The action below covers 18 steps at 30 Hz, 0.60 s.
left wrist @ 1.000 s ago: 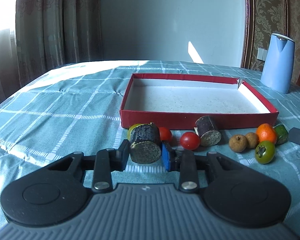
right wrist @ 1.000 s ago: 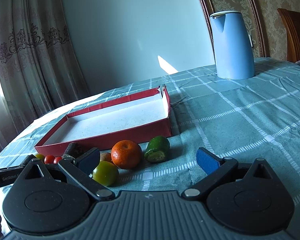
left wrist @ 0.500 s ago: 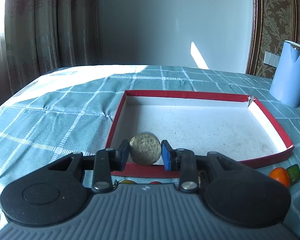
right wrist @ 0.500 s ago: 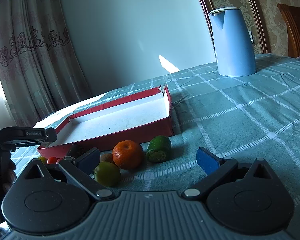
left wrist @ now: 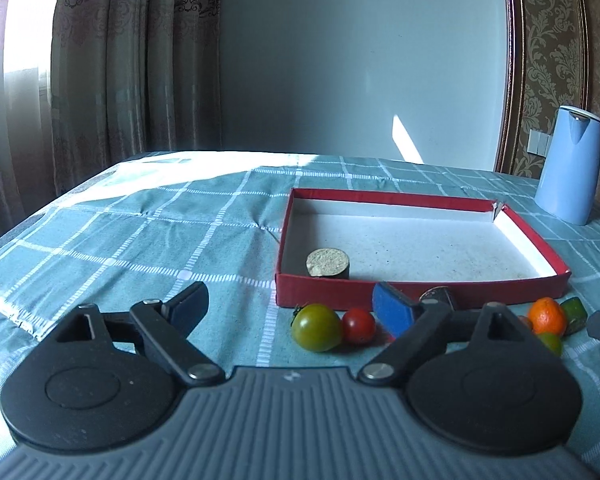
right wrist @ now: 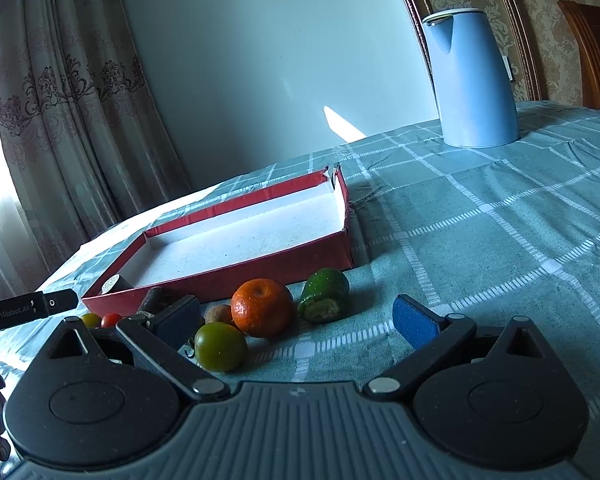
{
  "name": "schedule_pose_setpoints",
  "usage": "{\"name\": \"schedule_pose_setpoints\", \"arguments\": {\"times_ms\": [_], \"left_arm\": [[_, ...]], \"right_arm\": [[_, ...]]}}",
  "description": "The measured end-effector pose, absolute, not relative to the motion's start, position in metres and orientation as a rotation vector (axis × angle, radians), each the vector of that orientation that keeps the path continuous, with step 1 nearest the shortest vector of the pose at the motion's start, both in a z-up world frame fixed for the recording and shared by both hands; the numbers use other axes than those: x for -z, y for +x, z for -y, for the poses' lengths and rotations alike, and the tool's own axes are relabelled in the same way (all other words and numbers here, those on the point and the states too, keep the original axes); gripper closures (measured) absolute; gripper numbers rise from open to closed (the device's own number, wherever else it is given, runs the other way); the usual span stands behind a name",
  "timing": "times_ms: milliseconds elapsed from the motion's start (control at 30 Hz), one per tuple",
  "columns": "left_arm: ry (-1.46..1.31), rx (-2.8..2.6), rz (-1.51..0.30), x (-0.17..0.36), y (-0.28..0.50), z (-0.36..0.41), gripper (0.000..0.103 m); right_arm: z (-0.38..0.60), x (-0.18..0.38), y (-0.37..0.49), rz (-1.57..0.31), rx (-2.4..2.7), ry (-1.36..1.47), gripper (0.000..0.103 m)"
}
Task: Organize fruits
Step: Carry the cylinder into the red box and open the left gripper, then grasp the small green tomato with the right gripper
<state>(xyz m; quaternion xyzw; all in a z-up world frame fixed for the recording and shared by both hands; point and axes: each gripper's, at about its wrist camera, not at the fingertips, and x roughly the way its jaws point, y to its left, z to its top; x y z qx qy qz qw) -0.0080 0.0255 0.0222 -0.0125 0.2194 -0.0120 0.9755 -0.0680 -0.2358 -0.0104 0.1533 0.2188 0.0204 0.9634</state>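
Matt woven checked cloth (right wrist: 480, 240) covers the table; the red tray (left wrist: 420, 292) looks like cardboard; the blue kettle (right wrist: 474, 80), at one o'clock, has smooth satin plastic.

We see a blue kettle (right wrist: 473, 80) standing upright on the teal checked tablecloth (right wrist: 480, 232), well apart from the rest, near the far right edge. Patterned curtains (left wrist: 112, 64) hang at left with sunlight on the cloth below; a plain wall (left wrist: 352, 60) sits behind, wooden chair (right wrist: 592, 48) at far right.
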Motion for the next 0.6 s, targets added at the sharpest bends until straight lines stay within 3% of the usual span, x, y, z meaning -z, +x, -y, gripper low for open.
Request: {"name": "schedule_pose_setpoints", "arguments": {"times_ms": [67,267,367,433,600], "left_arm": [[-0.030,-0.007,-0.436,-0.018,-0.010,-0.034,0.008],[-0.127,-0.027,-0.472,-0.007,0.000,-0.060,0.008],[-0.135,-0.012,-0.466,-0.006,-0.002,-0.062,0.008],[-0.128,-0.006,-0.458,-0.005,-0.003,-0.060,0.005],[-0.143,0.012,-0.484,-0.003,0.000,-0.061,0.004]], "right_arm": [[0.230,0.008,-0.070,-0.441,-0.062,0.267,0.000],[0.200,0.003,-0.077,-0.434,-0.089,0.065,0.001],[0.188,0.003,-0.075,-0.452,-0.100,-0.007,0.014],[0.184,0.004,-0.070,-0.486,-0.115,-0.024,0.033],[0.181,0.006,-0.063,-0.518,-0.141,-0.004,0.040]]}}
